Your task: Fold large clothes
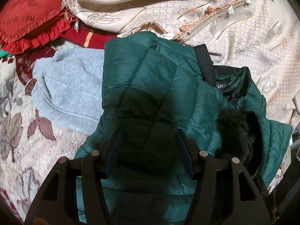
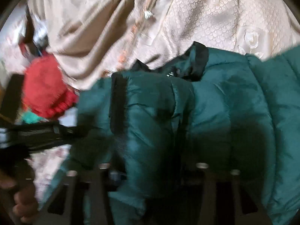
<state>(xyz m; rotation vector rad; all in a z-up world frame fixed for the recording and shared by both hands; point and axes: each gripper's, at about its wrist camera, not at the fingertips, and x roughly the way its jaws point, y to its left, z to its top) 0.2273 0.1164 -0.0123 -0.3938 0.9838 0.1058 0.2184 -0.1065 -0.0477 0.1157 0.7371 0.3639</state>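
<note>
A dark green quilted puffer jacket (image 1: 150, 86) lies bunched on the bed, with a black collar and label (image 1: 230, 86) and a dark fur-trimmed hood (image 1: 238, 131) at the right. My left gripper (image 1: 149, 140) hangs just above the jacket with its jaws wide apart and nothing between them. In the blurred right wrist view the same jacket (image 2: 215, 103) fills the lower half. My right gripper (image 2: 153, 170) is pressed low against it; its fingertips are lost in dark fabric and shadow. The left gripper's black body (image 2: 37, 135) shows at the left there.
A light grey fleece garment (image 1: 69, 90) lies left of the jacket. A red frilled pillow (image 1: 31, 16) sits at the far left. A beige patterned bedspread (image 1: 234, 30) with a tasselled edge lies behind, and a floral blanket (image 1: 22, 131) is underneath.
</note>
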